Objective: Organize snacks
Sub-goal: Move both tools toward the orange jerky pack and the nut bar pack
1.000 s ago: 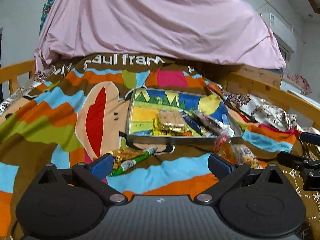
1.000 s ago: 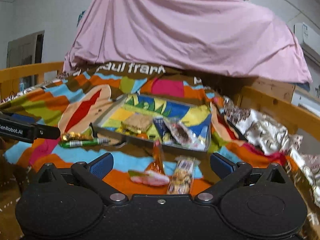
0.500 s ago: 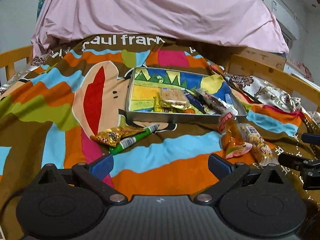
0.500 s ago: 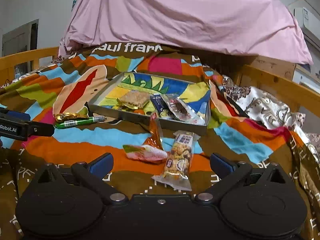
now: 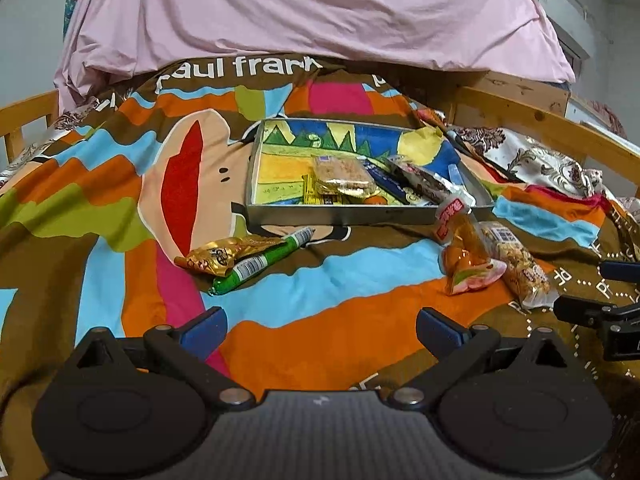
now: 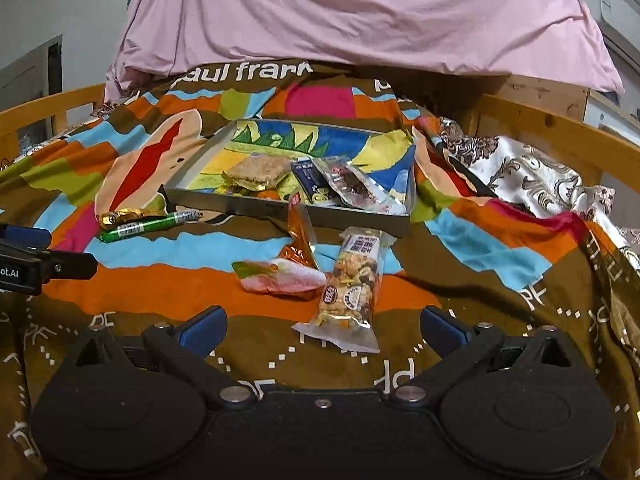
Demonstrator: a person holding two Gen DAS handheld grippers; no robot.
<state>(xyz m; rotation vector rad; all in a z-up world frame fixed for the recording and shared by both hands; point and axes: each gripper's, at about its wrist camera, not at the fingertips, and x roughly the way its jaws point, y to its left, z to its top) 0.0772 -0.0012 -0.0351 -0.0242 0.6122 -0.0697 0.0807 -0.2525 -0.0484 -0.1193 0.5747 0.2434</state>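
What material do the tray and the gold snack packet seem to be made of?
The tray looks like thin metal: a dull grey, straight front wall with a printed, colourful floor. The gold snack packet looks like metallised foil film: shiny, crinkled, with bright glints. Neither can be confirmed by sight alone.

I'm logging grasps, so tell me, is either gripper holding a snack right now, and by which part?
Nothing is held. The left gripper and right gripper are both open above the blanket.
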